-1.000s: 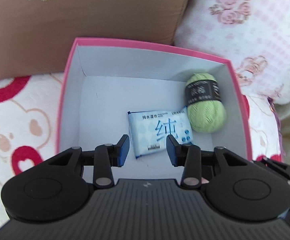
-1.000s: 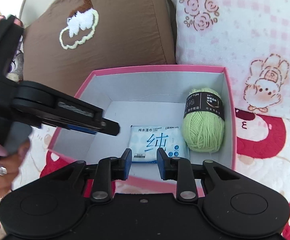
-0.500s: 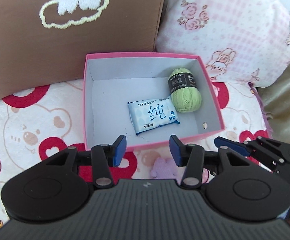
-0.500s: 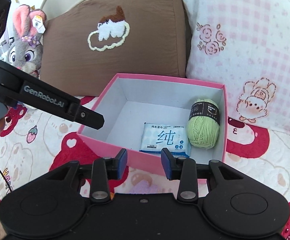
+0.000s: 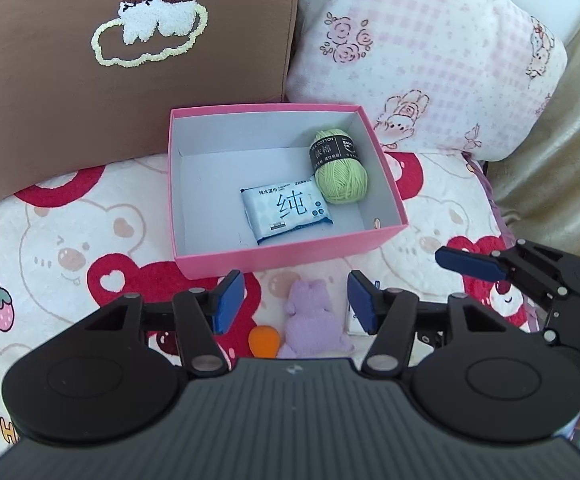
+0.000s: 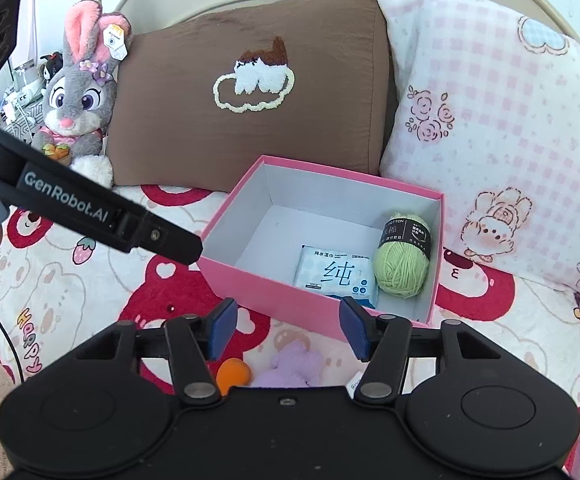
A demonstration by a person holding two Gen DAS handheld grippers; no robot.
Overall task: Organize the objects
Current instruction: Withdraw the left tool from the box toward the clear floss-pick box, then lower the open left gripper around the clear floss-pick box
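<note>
A pink box (image 5: 290, 257) (image 6: 274, 286) stands on the bed and holds a blue wet-wipe pack (image 5: 286, 210) (image 6: 336, 276) and a green yarn ball (image 5: 340, 168) (image 6: 402, 262). In front of the box lie a purple plush toy (image 5: 310, 320) (image 6: 292, 368), an orange ball (image 5: 264, 340) (image 6: 232, 374) and a white packet (image 5: 354, 322) (image 6: 355, 382), partly hidden. My left gripper (image 5: 296, 300) is open and empty above the plush. My right gripper (image 6: 286, 328) is open and empty above the same items; it also shows in the left wrist view (image 5: 470, 268).
A brown cushion (image 6: 258, 92) and a pink checked pillow (image 6: 490, 128) lean behind the box. A grey rabbit plush (image 6: 78, 96) sits at the far left. The bedspread (image 5: 70, 240) has a red bear print. A beige headboard edge (image 5: 562, 160) is at right.
Both grippers have pulled back from over the box toward the near side and opened wider. The plush, orange ball and white packet have come into view.
</note>
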